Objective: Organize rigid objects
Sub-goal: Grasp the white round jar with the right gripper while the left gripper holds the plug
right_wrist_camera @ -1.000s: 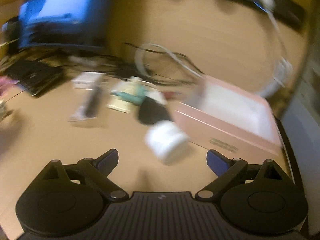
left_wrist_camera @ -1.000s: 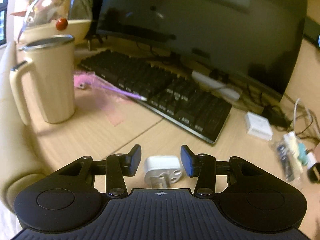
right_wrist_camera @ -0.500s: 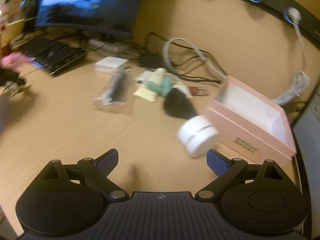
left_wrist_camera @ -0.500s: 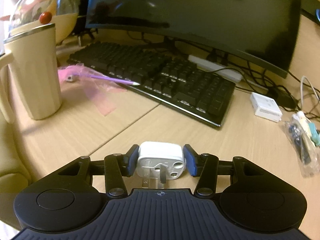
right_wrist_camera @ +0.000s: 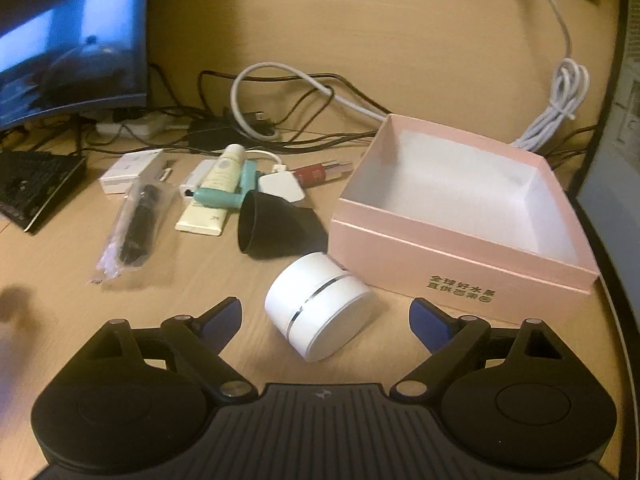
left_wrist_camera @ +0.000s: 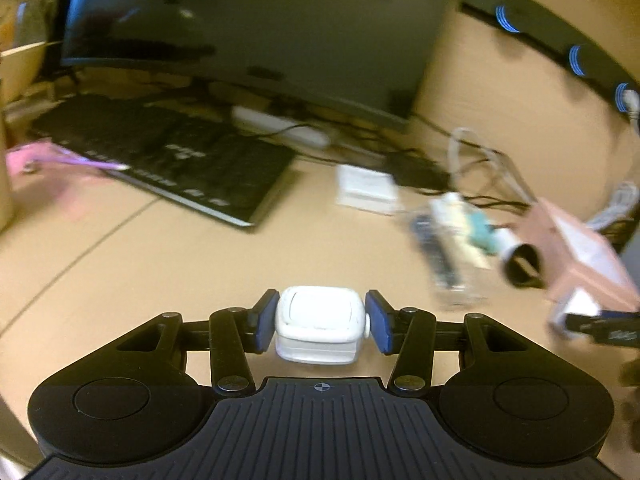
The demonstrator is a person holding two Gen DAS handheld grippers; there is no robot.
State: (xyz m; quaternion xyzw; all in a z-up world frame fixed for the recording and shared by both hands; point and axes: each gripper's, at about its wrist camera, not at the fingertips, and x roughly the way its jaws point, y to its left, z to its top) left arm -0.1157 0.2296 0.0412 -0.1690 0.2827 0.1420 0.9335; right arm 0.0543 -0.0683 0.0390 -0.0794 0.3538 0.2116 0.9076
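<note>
My left gripper is shut on a white plug adapter, its blue pads pressing both sides, and holds it above the wooden desk. An open pink box lies blurred to the right. In the right wrist view the pink box is empty, with a white inside. A white round jar lies on its side in front of the box. My right gripper has the jar between its wide fingers. Its jaws are closing and the pads do not touch the jar.
Left of the box lie a black funnel-shaped cup, a cream tube, a teal item, a bagged black item and a small white box. A keyboard, a monitor and cables fill the back.
The left gripper closed on the adapter, lifted it and swung right toward the pink box. The right gripper moved in on the jar, which now sits between its fingers.
</note>
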